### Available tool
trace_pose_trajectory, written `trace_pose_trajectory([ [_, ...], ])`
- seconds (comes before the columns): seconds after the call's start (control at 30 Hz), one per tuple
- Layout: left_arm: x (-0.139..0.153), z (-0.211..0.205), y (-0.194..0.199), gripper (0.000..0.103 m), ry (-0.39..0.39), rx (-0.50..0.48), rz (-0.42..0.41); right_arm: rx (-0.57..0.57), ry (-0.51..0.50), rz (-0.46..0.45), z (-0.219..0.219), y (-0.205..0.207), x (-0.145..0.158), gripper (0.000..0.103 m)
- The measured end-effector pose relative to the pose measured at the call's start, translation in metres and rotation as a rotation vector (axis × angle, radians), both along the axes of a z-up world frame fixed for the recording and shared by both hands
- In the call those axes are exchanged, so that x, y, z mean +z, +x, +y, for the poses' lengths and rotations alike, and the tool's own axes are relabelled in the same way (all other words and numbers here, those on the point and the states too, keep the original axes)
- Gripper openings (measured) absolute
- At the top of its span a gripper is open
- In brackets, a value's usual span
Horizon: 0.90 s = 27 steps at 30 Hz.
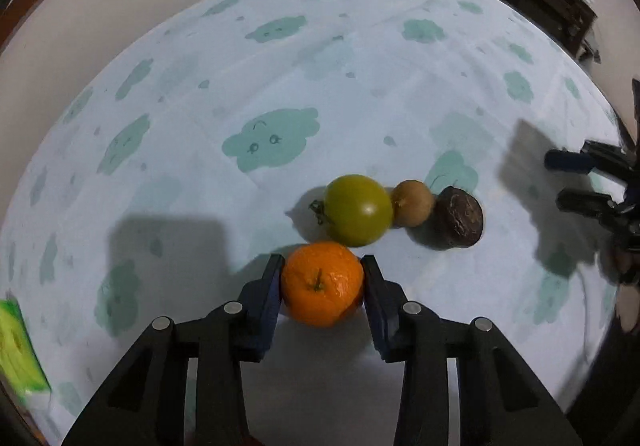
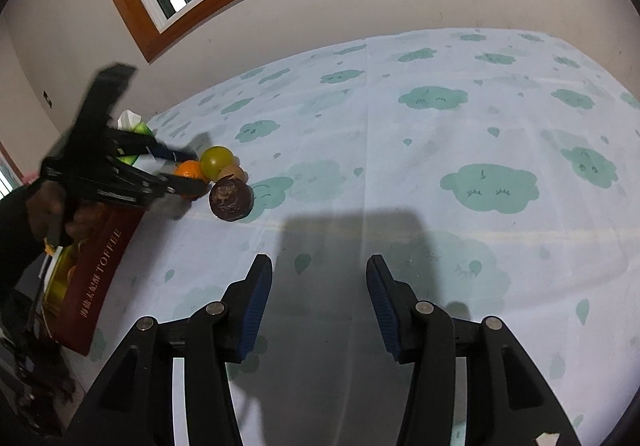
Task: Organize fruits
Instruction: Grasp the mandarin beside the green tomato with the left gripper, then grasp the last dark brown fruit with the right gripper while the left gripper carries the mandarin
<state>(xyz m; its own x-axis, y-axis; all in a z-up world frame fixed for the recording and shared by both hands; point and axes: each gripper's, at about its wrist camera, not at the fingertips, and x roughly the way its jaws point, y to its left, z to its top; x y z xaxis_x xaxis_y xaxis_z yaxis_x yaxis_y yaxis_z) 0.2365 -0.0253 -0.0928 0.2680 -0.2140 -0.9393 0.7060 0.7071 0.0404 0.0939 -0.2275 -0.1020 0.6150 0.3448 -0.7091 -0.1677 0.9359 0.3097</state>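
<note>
Left claw (image 1: 322,278) clamped on orange (image 1: 322,288), right claw (image 2: 320,286) apart, toffee box (image 2: 96,270) only in right view

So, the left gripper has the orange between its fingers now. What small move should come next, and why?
Probably lift the orange a little, straight up. The left gripper has its pads against both sides of it, so the grip looks made, and the green tomato sits just beyond it, so sliding sideways could knock the row. The right gripper is open and holds nothing.

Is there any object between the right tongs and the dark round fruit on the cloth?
Nothing visible: only bare cloth lies between the open, empty right tongs and the dark round fruit. The left tongs, shut on the orange, stand beside it.
</note>
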Motion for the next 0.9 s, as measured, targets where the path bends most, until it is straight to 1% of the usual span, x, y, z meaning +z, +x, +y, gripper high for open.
trace_pose_trajectory([
  [0.03, 0.001, -0.001, -0.005, 0.039, 0.035, 0.019, -0.022, -0.002, 0.009, 0.002, -0.001, 0.000, 0.000, 0.047],
  [0.1, 0.007, 0.002, -0.018, 0.039, 0.044, 0.080, -0.060, -0.003, 0.011, 0.004, -0.001, 0.000, 0.000, 0.047],
  [0.13, 0.014, 0.006, -0.027, 0.039, 0.034, 0.156, -0.079, -0.003, 0.002, 0.004, 0.000, 0.000, 0.000, 0.047],
  [0.17, 0.019, 0.010, -0.035, 0.039, 0.028, 0.207, -0.090, -0.003, -0.009, 0.004, 0.002, 0.000, 0.000, 0.047],
  [0.2, 0.026, 0.015, -0.047, 0.039, -0.003, 0.273, -0.092, -0.001, -0.021, 0.003, 0.004, 0.000, 0.001, 0.048],
  [0.23, 0.031, 0.019, -0.054, 0.039, -0.034, 0.301, -0.084, 0.000, -0.031, 0.002, 0.005, 0.000, 0.001, 0.048],
  [0.27, 0.037, 0.024, -0.068, 0.039, -0.081, 0.337, -0.077, 0.001, -0.039, 0.002, 0.006, 0.000, 0.001, 0.048],
  [0.37, 0.051, 0.033, -0.102, 0.039, -0.152, 0.411, -0.092, 0.028, -0.061, -0.005, 0.013, 0.000, 0.002, 0.048],
  [0.43, 0.059, 0.037, -0.122, 0.039, -0.185, 0.435, -0.110, 0.069, -0.084, -0.027, 0.024, 0.002, 0.005, 0.048],
  [0.5, 0.064, 0.041, -0.135, 0.039, -0.191, 0.463, -0.127, 0.151, -0.085, -0.050, 0.040, 0.008, 0.009, 0.048],
  [0.57, 0.068, 0.046, -0.149, 0.039, -0.202, 0.480, -0.130, 0.199, -0.090, -0.069, 0.053, 0.017, 0.011, 0.048],
  [0.63, 0.070, 0.050, -0.157, 0.039, -0.196, 0.495, -0.138, 0.243, -0.100, -0.054, 0.066, 0.032, 0.010, 0.048],
  [0.73, 0.077, 0.058, -0.171, 0.039, -0.193, 0.514, -0.167, 0.282, -0.144, -0.066, 0.084, 0.049, 0.009, 0.048],
  [0.8, 0.081, 0.063, -0.177, 0.039, -0.195, 0.522, -0.183, 0.297, -0.187, -0.031, 0.097, 0.064, 0.002, 0.048],
  [0.83, 0.083, 0.066, -0.180, 0.039, -0.193, 0.528, -0.196, 0.302, -0.191, -0.015, 0.100, 0.068, 0.000, 0.047],
  [0.87, 0.084, 0.068, -0.183, 0.039, -0.186, 0.534, -0.212, 0.305, -0.196, -0.026, 0.102, 0.069, 0.001, 0.037],
  [0.9, 0.086, 0.069, -0.185, 0.039, -0.176, 0.541, -0.232, 0.317, -0.200, -0.034, 0.104, 0.070, 0.002, 0.032],
])
